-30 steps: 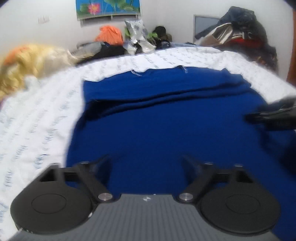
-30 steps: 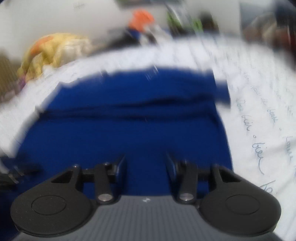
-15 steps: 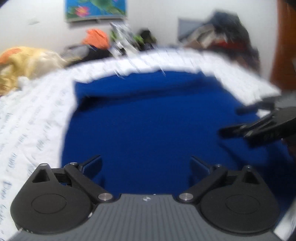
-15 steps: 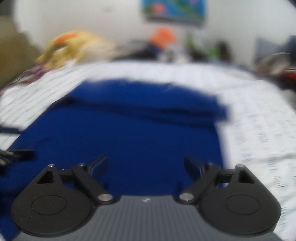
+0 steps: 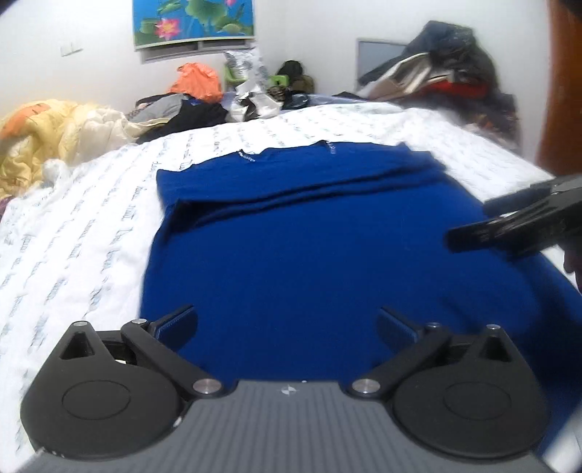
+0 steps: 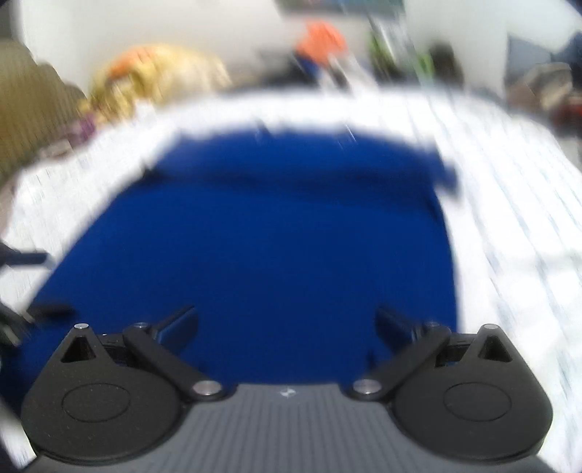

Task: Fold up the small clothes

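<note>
A royal blue garment lies flat on the white printed bedsheet, with a folded band across its far end. My left gripper is open and empty above the garment's near left part. My right gripper is open and empty above the near right part; it also shows at the right edge of the left wrist view. The right wrist view is blurred; the garment fills its middle.
A yellow quilt lies at the back left. A pile of clothes and bags sits along the far wall under a lotus picture. Another heap stands at the back right.
Both grippers have opened wide; the right one was nearly shut a second ago. Both cameras have pulled back a little over the garment, which lies unchanged.
</note>
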Action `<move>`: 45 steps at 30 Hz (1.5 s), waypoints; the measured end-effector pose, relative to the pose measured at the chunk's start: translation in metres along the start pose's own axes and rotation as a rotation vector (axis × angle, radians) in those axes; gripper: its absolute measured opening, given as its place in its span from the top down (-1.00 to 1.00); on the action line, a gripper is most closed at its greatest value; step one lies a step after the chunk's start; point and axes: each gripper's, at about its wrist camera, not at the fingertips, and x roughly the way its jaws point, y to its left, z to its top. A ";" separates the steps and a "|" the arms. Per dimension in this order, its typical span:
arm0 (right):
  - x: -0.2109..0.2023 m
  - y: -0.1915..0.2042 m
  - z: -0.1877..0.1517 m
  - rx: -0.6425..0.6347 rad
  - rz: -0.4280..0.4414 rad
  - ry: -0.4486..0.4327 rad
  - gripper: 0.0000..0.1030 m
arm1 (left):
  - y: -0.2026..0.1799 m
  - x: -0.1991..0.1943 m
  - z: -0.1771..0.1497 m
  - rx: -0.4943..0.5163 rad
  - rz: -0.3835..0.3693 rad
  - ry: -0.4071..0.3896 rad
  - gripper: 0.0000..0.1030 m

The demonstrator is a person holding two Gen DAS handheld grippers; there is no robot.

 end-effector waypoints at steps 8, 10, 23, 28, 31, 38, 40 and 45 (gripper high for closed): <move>0.047 -0.003 -0.014 0.011 -0.096 -0.001 -1.00 | 0.003 0.018 -0.016 -0.076 0.006 0.036 -1.00; 0.037 -0.005 -0.024 0.011 -0.102 -0.005 -1.00 | 0.004 0.016 -0.018 -0.079 0.008 0.033 -1.00; 0.044 -0.002 -0.022 0.014 -0.113 -0.013 -1.00 | -0.005 0.040 -0.004 -0.077 0.009 0.033 -1.00; 0.045 -0.001 -0.022 0.014 -0.114 -0.014 -1.00 | -0.006 0.042 -0.003 -0.077 0.011 0.033 -1.00; 0.045 -0.001 -0.022 0.015 -0.112 -0.015 -1.00 | -0.006 0.043 -0.002 -0.077 0.010 0.033 -1.00; 0.045 0.000 -0.022 0.016 -0.111 -0.016 -1.00 | -0.007 0.044 -0.002 -0.077 0.013 0.033 -1.00; 0.046 0.000 -0.022 0.015 -0.112 -0.016 -1.00 | -0.007 0.044 -0.002 -0.077 0.013 0.033 -1.00; 0.044 0.001 -0.023 0.016 -0.120 -0.012 -1.00 | -0.007 0.044 -0.002 -0.076 0.013 0.033 -1.00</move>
